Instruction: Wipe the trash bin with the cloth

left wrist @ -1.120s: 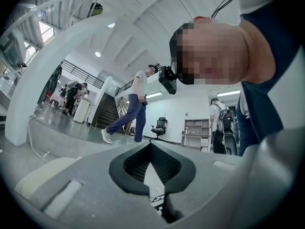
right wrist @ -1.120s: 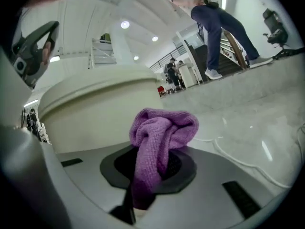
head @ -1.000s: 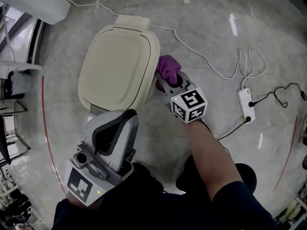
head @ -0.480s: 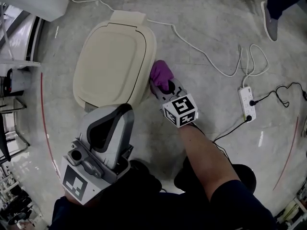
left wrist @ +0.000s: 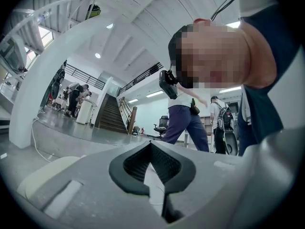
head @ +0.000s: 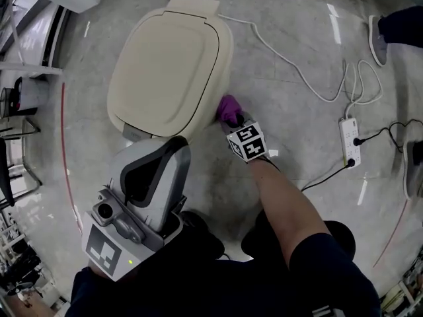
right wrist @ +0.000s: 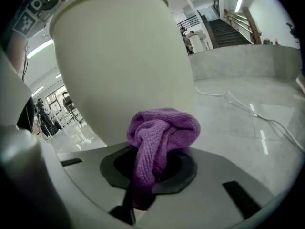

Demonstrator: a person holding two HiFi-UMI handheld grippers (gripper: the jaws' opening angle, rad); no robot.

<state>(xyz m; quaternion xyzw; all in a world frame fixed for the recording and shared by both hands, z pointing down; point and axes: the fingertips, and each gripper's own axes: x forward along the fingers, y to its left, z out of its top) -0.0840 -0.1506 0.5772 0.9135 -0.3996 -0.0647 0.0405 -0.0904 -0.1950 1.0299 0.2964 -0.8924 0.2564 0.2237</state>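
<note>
Cream plastic lidded trash bin upright on grey floor | left gripper held near body by bin's near edge, jaws together, empty | right forearm stretched forward, right gripper clamping bunched purple knitted cloth against bin's right side wall

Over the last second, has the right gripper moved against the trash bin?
Yes. The right gripper, shut on the cloth, slid along the side of the trash bin toward its near end.
</note>
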